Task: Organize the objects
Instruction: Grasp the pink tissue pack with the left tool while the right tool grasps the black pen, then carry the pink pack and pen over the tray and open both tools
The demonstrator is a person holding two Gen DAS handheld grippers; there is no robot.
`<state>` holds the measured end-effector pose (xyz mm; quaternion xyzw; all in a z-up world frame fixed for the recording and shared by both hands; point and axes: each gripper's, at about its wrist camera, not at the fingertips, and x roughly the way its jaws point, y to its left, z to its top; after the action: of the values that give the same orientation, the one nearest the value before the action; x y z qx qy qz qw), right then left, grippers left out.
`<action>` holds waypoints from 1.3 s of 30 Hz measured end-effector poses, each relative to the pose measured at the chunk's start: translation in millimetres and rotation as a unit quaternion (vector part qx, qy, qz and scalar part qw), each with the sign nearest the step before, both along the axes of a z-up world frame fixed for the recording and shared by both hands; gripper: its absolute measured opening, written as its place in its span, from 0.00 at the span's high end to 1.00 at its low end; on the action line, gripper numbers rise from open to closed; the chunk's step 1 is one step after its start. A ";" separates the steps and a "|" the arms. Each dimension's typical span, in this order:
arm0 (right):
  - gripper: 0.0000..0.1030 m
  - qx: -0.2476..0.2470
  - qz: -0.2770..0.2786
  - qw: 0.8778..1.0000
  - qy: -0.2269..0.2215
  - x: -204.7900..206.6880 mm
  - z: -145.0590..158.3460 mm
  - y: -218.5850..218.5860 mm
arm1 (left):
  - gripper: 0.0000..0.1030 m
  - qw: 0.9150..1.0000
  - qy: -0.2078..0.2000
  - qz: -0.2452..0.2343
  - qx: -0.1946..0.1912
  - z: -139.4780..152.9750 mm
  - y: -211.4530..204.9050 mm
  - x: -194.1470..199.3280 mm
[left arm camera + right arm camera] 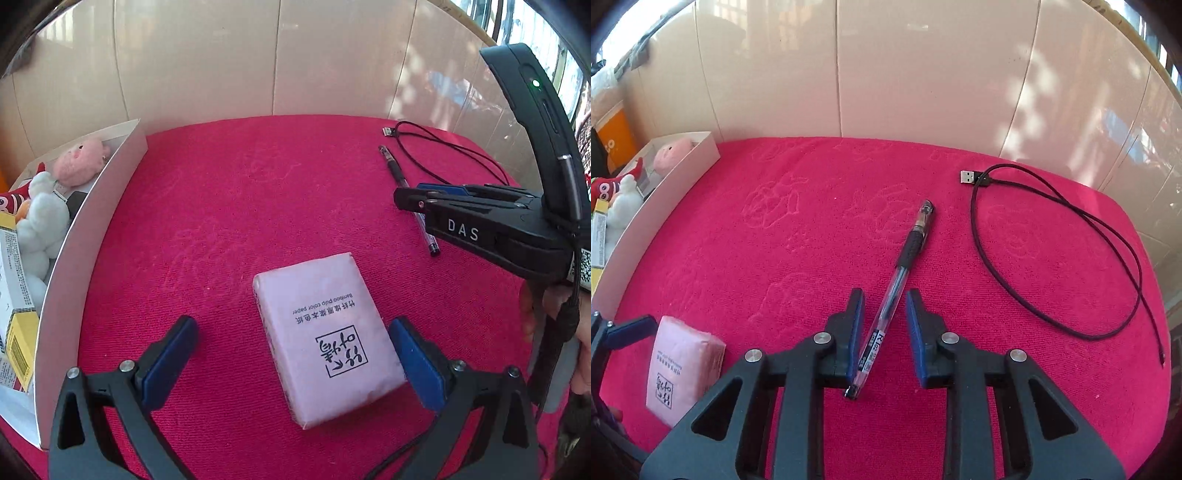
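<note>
A pink tissue pack (325,332) with black print lies on the red cloth (240,203). My left gripper (292,322) stands open around it: the right pad is close to the pack's edge, the left pad well clear. The pack (679,365) also shows at the lower left of the right wrist view. A clear pen with a black grip (905,258) lies on the cloth between the fingers of my right gripper (884,295). Its barrel rests by the left pad, with a gap to the right pad. From the left wrist view, the right gripper (406,195) hovers over the pen (393,168).
A white open box (92,236) on the left holds a pink plush (79,162), a white plush (40,218) and packets. A black USB cable (967,176) loops at the right of the cloth. Cream panels close off the back. A hand (532,314) grips the right tool.
</note>
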<state>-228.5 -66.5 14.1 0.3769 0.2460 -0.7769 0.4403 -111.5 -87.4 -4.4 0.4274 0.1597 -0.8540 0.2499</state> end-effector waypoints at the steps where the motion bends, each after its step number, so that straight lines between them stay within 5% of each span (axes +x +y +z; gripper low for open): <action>1: 0.78 0.004 -0.003 1.000 0.004 0.5 -2.6 -4.7 | 0.00 1.000 -0.005 -0.002 -0.010 -1.7 1.0 -2.1; 5: 0.78 -0.001 -0.019 1.000 0.004 1.1 -4.1 -11.7 | 0.04 0.999 -0.002 -0.018 -0.028 -2.4 -1.7 1.0; 9: 0.80 -0.002 -0.008 1.000 0.008 2.6 -4.5 -8.2 | 0.52 0.999 0.009 -0.028 -0.038 6.5 -2.0 4.8; 15: 0.90 -0.007 -0.003 1.000 0.005 10.0 -4.9 1.9 | 0.52 0.998 0.027 -0.042 -0.028 8.0 1.3 14.8; 25: 0.92 -0.038 -0.012 0.998 -0.038 27.3 -3.7 42.6 | 0.52 0.997 0.049 -0.048 -0.028 16.4 13.1 28.9; 39: 0.92 -0.164 -0.030 0.983 -0.074 59.4 31.6 96.6 | 0.52 0.993 0.103 -0.050 -0.030 44.6 16.0 51.5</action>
<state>-169.1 30.1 45.7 0.3634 0.0700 -0.7895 0.4896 -60.0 -71.4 40.2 0.3371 0.1374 -0.9093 0.2016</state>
